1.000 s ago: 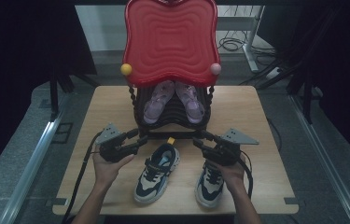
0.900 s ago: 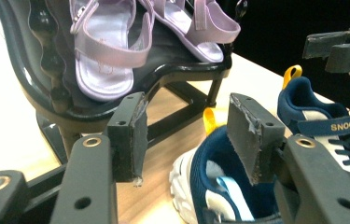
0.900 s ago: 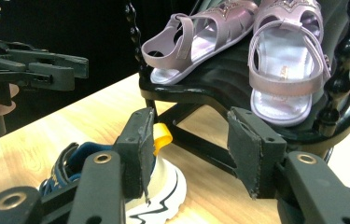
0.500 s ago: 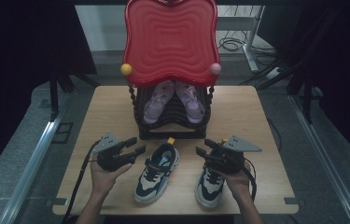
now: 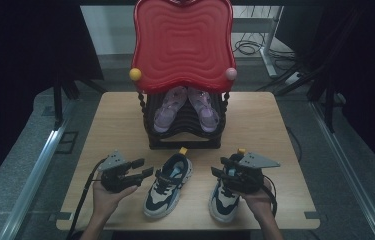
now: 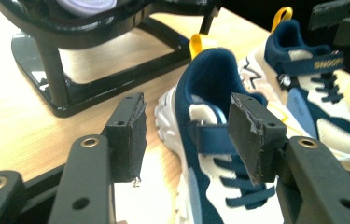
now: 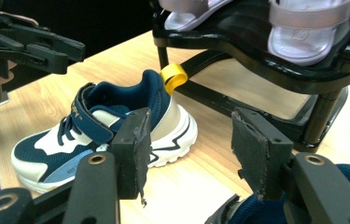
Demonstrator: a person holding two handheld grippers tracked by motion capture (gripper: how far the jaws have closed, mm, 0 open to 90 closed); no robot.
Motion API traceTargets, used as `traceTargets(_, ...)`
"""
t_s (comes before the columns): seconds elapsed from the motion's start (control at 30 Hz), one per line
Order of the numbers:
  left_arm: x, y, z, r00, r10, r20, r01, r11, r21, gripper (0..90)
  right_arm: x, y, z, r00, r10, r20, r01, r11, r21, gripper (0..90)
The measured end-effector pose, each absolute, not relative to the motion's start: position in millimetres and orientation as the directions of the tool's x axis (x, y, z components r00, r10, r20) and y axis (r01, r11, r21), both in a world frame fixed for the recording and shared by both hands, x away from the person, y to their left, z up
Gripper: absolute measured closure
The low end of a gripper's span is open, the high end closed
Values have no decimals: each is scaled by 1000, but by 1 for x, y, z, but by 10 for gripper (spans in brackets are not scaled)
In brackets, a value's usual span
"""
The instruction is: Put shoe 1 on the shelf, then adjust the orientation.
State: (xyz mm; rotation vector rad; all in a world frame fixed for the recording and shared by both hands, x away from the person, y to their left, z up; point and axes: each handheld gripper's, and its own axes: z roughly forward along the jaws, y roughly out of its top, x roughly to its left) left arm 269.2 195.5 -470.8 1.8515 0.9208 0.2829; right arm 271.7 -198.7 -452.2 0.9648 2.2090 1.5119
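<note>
My left tool (image 5: 142, 168) hangs released just left of the left sneaker (image 5: 167, 184), with nothing between its pads (image 6: 127, 135). The sneaker lies on the worktop (image 5: 115, 125) in front of the black shoe rack (image 5: 182, 141), its long axis running from the heel by the rack towards me. My right tool (image 5: 221, 168) hovers above the right sneaker (image 5: 223, 200), its jaws having just been opening, and grips nothing. Each hand is nearest its own shoe; I judge the left one must close in sideways across the heel collar (image 6: 210, 70).
</note>
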Motion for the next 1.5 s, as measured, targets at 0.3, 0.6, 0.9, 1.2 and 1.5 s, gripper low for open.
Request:
traceTargets(0.3,266,197,-470,706,671,-228,471,-203,859,540,271,-201,-451,-720,686,107,353,229,907,465)
traceTargets(0.6,260,190,-463,740,615,-271,480,-201,854,553,270,-204,-449,-710,699,92,342,227,912,465)
traceTargets(0.9,255,180,-461,790,553,-267,460,-247,853,740,271,-208,-449,-702,706,96,345,218,913,463)
traceTargets(1.2,249,165,-463,828,496,-261,463,-344,817,899,271,-211,-450,-689,718,97,349,212,913,461)
traceTargets(1.5,242,151,-470,842,468,-269,474,-402,784,900,271,-212,-449,-682,724,99,348,203,915,461)
